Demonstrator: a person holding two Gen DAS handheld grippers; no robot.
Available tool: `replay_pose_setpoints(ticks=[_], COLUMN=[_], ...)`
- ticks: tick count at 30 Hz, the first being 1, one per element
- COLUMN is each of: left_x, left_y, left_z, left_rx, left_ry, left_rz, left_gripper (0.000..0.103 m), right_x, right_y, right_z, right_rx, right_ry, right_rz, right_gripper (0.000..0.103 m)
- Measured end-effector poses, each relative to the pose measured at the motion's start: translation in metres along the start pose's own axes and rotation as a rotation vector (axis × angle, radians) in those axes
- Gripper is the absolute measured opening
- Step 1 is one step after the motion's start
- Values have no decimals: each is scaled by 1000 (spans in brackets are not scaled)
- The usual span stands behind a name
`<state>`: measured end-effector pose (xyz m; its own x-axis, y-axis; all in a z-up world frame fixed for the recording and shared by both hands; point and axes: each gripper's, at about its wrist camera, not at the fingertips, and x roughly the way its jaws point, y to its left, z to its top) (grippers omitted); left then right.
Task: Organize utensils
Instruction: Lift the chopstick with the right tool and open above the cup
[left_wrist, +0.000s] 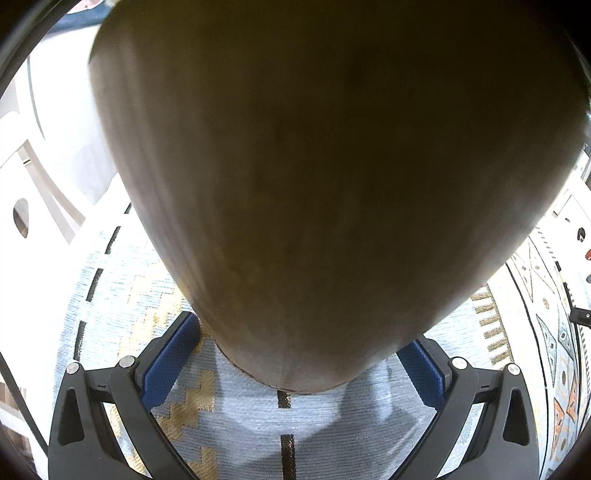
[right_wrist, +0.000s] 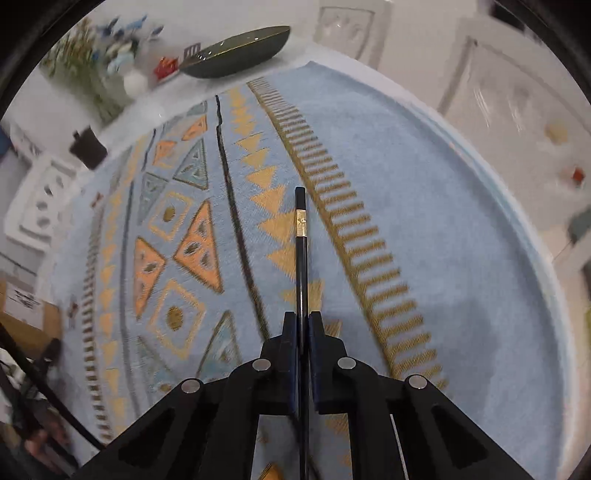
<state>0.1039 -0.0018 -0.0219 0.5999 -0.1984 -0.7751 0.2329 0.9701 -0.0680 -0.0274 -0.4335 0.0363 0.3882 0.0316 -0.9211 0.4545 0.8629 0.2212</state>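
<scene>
I'm looking at a woven cloth mat, ribbed and matt. My right gripper is pinching a glossy black chopstick with a shiny gold band; upper left, a smooth glazed bowl is gleaming.

My left gripper is showing blue textured pads against a dull, matt tan holder.

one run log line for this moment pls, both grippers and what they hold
left gripper: shut on wooden holder | right gripper: shut on black chopstick | surface: patterned blue mat | stage: chopstick not yet in holder
</scene>
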Motion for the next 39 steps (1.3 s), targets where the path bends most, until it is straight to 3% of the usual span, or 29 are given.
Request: replay_pose_setpoints(ticks=[5, 11, 14, 17, 19, 25, 29, 39], left_x=[0, 1, 1, 1, 0, -1, -1, -2], left_y=[0, -2, -2, -1, -1, -1, -1, 0], left_z=[0, 0, 0, 0, 0, 0, 1, 0], left_rx=[0, 0, 0, -1, -1, -2, -2, 0], left_ry=[0, 1, 1, 3, 3, 3, 4, 3], left_rz=[0, -1, -2, -5, -7, -7, -8, -5], left_gripper=[102, 102, 102, 102, 102, 102, 102, 102], right_x=[-32, -97, -116, -139, -156, -194, -201, -147], right_y=[-9, -1, 8, 14, 28, 87, 128, 249], right_z=[-24, -25, -17, -14, -12, 1, 9, 33], right_rx=[104, 213, 295, 384, 363, 217, 124, -50], right_ry=[-30, -196, -257, -330, -372, -409, -407, -334], right_rz=[125, 375, 536, 769, 830, 877, 851, 953], right_gripper=[6, 6, 6, 6, 6, 6, 6, 6])
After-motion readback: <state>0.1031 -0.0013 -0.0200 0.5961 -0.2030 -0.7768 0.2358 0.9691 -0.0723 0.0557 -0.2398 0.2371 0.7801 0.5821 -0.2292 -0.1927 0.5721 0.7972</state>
